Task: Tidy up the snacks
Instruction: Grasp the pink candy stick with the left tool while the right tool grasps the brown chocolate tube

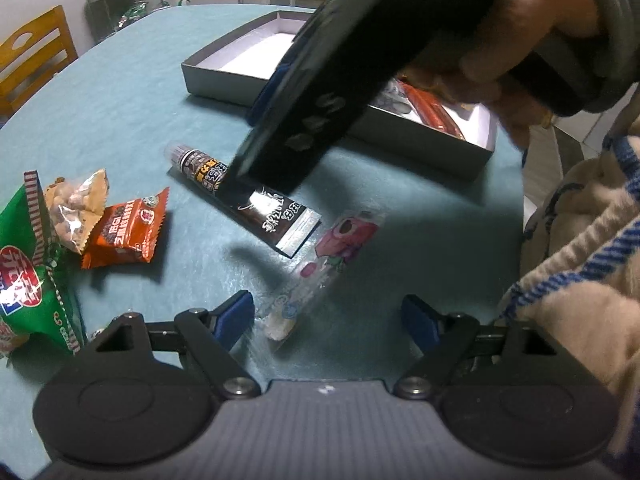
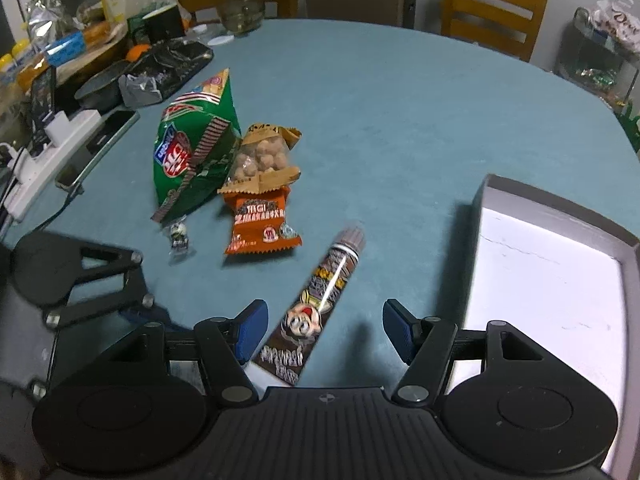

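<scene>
A brown tube-shaped snack (image 1: 244,198) (image 2: 316,308) lies on the teal table. My right gripper (image 2: 322,330) is open right above its lower end, jaws on either side. My left gripper (image 1: 328,318) is open and empty over a clear pink candy packet (image 1: 320,272). A green chip bag (image 2: 192,148) (image 1: 28,280), a bag of brown balls (image 2: 262,160) (image 1: 78,204) and an orange packet (image 2: 260,224) (image 1: 126,232) lie together. A grey box (image 1: 224,74) (image 2: 552,276) holds a red packet (image 1: 434,110) at one end.
A small wrapped candy (image 2: 178,236) lies by the green bag. The table's far left is crowded with a phone (image 2: 98,140), power strip (image 2: 44,168), bottles and a black tray (image 2: 172,64). Wooden chairs (image 2: 492,12) stand at the back. The right arm crosses the left wrist view.
</scene>
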`<state>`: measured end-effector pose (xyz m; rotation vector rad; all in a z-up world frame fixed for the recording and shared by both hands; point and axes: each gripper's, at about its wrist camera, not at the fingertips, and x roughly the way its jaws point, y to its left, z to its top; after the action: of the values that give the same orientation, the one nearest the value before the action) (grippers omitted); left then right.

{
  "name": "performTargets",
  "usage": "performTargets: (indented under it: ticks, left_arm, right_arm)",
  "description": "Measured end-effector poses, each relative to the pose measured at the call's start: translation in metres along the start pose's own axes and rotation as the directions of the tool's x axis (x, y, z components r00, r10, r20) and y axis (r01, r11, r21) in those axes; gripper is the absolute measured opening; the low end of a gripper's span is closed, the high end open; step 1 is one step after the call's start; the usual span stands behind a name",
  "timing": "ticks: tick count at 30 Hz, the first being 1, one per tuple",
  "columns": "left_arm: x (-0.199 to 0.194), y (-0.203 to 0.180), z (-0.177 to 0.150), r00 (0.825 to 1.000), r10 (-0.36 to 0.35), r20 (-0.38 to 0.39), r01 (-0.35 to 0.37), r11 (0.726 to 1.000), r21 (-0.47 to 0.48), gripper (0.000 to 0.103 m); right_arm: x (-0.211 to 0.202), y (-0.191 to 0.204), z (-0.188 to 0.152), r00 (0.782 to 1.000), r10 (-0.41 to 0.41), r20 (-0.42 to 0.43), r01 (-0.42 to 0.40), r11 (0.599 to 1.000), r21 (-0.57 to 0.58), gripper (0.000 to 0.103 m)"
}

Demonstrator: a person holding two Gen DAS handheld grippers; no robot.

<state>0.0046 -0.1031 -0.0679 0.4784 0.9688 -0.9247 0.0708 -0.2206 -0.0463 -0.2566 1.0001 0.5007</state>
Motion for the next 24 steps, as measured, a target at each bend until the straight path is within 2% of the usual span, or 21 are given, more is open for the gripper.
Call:
performTargets:
  ticks: [4, 6, 7, 8, 10, 12, 13, 15, 19, 23, 24]
  left_arm:
    - [0.002, -0.005, -0.001, 0.999, 0.029, 0.017, -0.029, 0.999, -0.025, 0.076]
    - [0.001, -0.004, -0.002, 0.998, 0.049, 0.03, -0.047, 0.998, -0.052, 0.069]
    - [0.0, -0.004, -0.002, 0.997, 0.063, 0.037, -0.06, 0.996, -0.069, 0.057]
    - [-0.002, -0.001, -0.003, 0.997, 0.066, 0.045, -0.062, 0.994, -0.091, 0.039]
    - [-0.003, 0.004, -0.001, 0.996, 0.079, 0.051, -0.072, 0.989, -0.131, 0.021]
    - [-0.002, 0.002, 0.001, 0.996, 0.068, 0.049, -0.061, 0.99, -0.13, 0.009]
    - [-0.003, 0.002, 0.002, 0.997, 0.067, 0.049, -0.061, 0.991, -0.123, 0.007]
    - [-0.002, 0.001, 0.002, 0.996, 0.07, 0.051, -0.064, 0.99, -0.123, 0.006]
    - [-0.003, 0.002, 0.003, 0.997, 0.056, 0.051, -0.047, 0.987, -0.15, 0.007]
    - [-0.008, 0.003, -0.002, 0.997, 0.048, 0.053, -0.038, 0.984, -0.174, 0.003]
    - [-0.01, 0.003, -0.003, 0.998, 0.045, 0.053, -0.034, 0.982, -0.184, 0.003]
  right_arm:
    - [0.014, 0.003, 0.006, 1.0, -0.007, -0.01, 0.007, 1.0, -0.003, 0.064]
    - [0.022, 0.005, 0.007, 0.999, -0.019, -0.025, 0.019, 1.0, -0.02, 0.064]
    - [0.025, 0.006, 0.007, 0.999, -0.026, -0.029, 0.025, 0.999, -0.03, 0.064]
    - [0.028, 0.007, 0.007, 0.999, -0.032, -0.032, 0.031, 0.999, -0.04, 0.064]
    - [0.031, 0.009, 0.004, 0.999, -0.04, -0.037, 0.038, 0.998, -0.053, 0.064]
    - [0.032, 0.01, 0.003, 0.999, -0.042, -0.027, 0.04, 0.997, -0.063, 0.063]
    - [0.031, 0.01, 0.003, 0.999, -0.041, -0.027, 0.039, 0.997, -0.065, 0.063]
    - [0.031, 0.008, 0.003, 0.999, -0.038, -0.019, 0.036, 0.997, -0.065, 0.054]
    - [0.029, 0.002, 0.004, 0.999, -0.036, -0.011, 0.036, 0.998, -0.045, 0.045]
    - [0.028, -0.005, 0.006, 0.999, -0.036, -0.009, 0.036, 0.999, -0.017, 0.027]
    - [0.027, -0.007, 0.007, 0.999, -0.033, -0.01, 0.033, 0.999, -0.004, 0.026]
